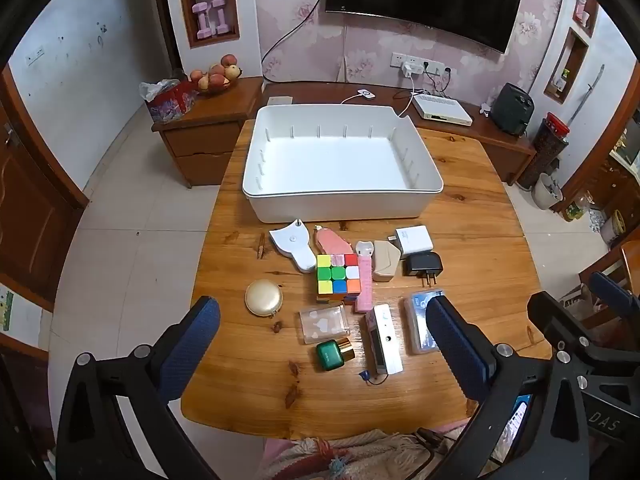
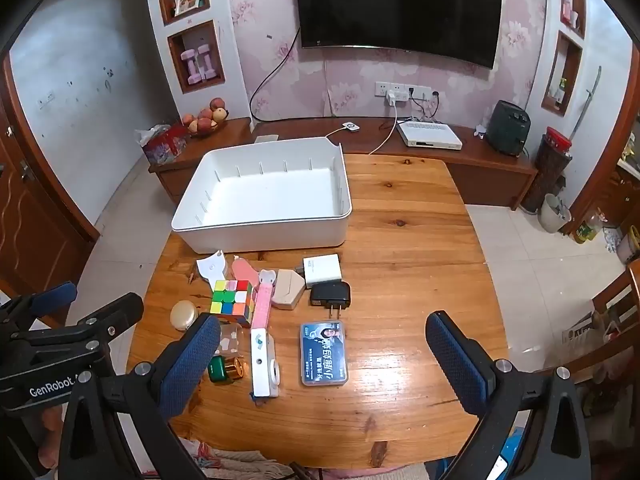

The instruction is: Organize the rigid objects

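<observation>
- The wooden table carries everything; a white rectangular plastic bin sits toward its far edge, nothing inside it.
- Between the bin and the near edge lies a cluster of small things: a white square charger block, a black plug adapter, a beige wedge-shaped case and a multicoloured puzzle cube beside a long pink strip.
- Nearer the front edge: a round gold compact, a clear plastic card box, a white slim camera, a blue-labelled clear case and a green-and-gold small bottle.
- The left tongs hover above the front edge, spread wide, gripping nothing.
- The right tongs likewise stand apart, empty.
</observation>
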### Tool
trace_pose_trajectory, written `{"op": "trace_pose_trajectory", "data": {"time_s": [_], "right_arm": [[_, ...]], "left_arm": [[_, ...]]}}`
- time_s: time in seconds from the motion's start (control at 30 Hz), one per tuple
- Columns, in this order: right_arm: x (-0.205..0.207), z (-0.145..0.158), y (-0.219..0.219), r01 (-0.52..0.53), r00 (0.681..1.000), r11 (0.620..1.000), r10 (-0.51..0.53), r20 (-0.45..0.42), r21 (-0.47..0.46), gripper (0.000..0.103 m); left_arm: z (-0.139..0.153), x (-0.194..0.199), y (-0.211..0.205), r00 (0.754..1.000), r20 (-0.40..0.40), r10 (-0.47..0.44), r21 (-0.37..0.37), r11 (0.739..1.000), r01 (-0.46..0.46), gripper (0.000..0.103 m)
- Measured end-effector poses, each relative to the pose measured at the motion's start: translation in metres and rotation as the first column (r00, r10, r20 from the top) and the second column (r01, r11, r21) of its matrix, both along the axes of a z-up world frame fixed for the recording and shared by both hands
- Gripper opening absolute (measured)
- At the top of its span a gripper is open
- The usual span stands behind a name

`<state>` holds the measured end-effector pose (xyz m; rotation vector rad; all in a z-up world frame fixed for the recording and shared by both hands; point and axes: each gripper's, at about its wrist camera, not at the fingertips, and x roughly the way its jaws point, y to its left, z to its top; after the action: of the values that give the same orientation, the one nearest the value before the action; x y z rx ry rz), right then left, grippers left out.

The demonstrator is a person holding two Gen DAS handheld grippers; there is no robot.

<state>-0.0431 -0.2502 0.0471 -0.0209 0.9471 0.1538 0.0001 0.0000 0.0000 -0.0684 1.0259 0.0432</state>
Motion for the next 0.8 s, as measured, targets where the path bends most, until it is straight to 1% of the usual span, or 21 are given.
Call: {"op": "trace_pose_trajectory", "data": {"time_s": [0.07, 0.3, 0.33, 0.53, 0.57, 0.67, 0.8], "right_arm": [[0.000, 0.000, -0.001, -0.004, 1.000, 1.000, 0.004, -0.004, 0.007, 0.103], [0.001, -0.003, 0.003, -0.002, 1.000, 1.000, 0.002, 0.001, -0.010, 0.103], [0.001, -0.001, 0.002, -0.002, 1.000, 1.000, 0.002, 0.001, -0.007, 0.103], [0.002, -0.002, 0.001, -0.004, 1.000, 1.000, 0.004, -0.002, -0.002, 0.103], [0.002, -0.002, 0.001, -0.004, 1.000, 1.000, 0.004, -0.002, -0.004, 0.103], [0.003, -0.008, 0.002, -0.009, 1.000, 1.000, 0.009, 0.000, -0.008, 0.103], [0.002, -0.008, 0.003, -0.010, 1.000, 1.000, 0.010, 0.004, -0.014, 0.103]], "left_arm": [[0.000, 0.000, 0.000, 1.000, 0.003, 0.000, 0.008, 1.000, 0.000, 0.102], [0.001, -0.001, -0.002, 1.000, 0.001, 0.000, -0.006, 1.000, 0.000, 0.102], [-0.006, -0.002, 0.002, 1.000, 0.000, 0.000, -0.006, 1.000, 0.000, 0.102], [-0.013, -0.008, -0.002, 1.000, 0.002, -0.002, -0.004, 1.000, 0.002, 0.102], [-0.009, -0.001, 0.004, 1.000, -0.006, -0.001, -0.015, 1.000, 0.001, 0.102], [-0.011, -0.001, 0.004, 1.000, -0.005, -0.002, -0.009, 1.000, 0.002, 0.102], [-0.008, 0.000, 0.004, 1.000, -0.009, 0.000, -0.014, 1.000, 0.000, 0.102]]}}
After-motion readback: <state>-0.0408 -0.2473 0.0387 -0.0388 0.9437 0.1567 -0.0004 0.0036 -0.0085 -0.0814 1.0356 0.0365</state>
